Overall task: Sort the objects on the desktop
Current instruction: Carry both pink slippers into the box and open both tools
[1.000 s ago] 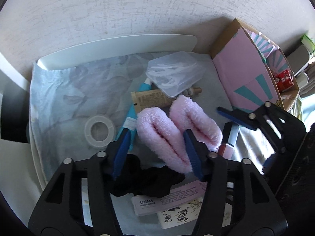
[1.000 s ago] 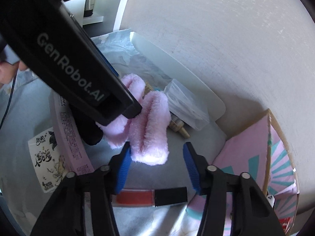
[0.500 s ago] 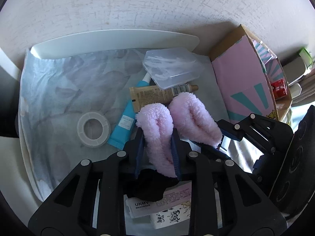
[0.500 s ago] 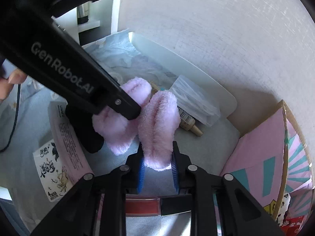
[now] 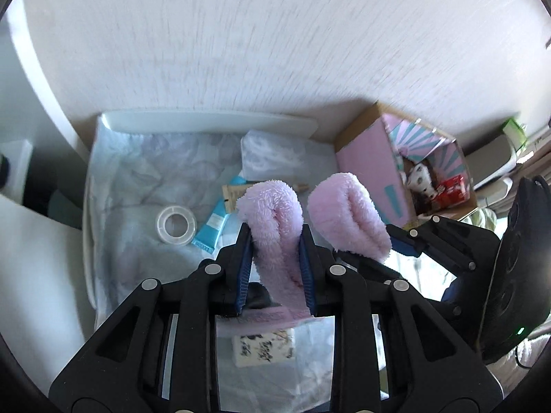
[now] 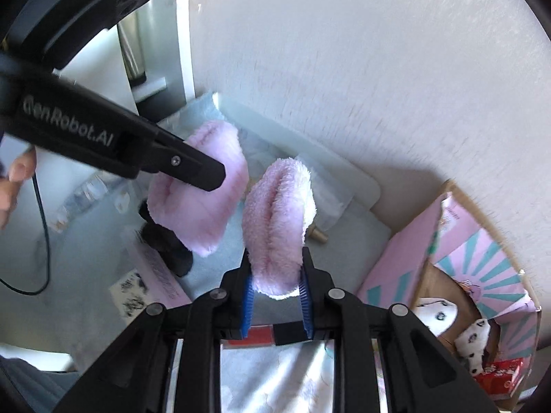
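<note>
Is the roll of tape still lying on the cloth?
Yes, the roll of tape lies flat on the pale cloth, untouched.

Left hand-held gripper (image 5: pixel 275 268) clamps pink slipper (image 5: pixel 275 227).
</note>
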